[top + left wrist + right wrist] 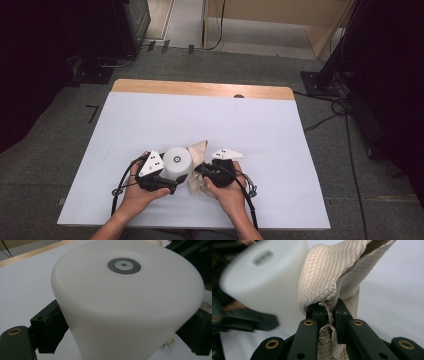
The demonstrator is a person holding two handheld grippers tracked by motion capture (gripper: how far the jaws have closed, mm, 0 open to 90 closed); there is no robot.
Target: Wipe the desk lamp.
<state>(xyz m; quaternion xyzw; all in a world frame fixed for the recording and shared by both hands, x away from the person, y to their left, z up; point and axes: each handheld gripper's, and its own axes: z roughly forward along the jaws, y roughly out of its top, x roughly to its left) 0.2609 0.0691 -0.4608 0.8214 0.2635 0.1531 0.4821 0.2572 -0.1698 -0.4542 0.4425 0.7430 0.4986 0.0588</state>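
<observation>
The left gripper point(172, 184) clamps the upright white cup point(178, 161) by its sides, while the right gripper point(200, 170) — jaws pinched on the beige cloth point(198, 150) — sits at the cup's three o'clock, touching.

high view: overhead, looks forward-down, far | gripper views: close along jaws | shared: white cylinder point(178, 161)

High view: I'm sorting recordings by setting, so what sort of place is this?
Probably a lab or recording workspace, not a home: a white-covered table on grey carpet, dark equipment stands beside it, and cables trailing over the floor.
</observation>
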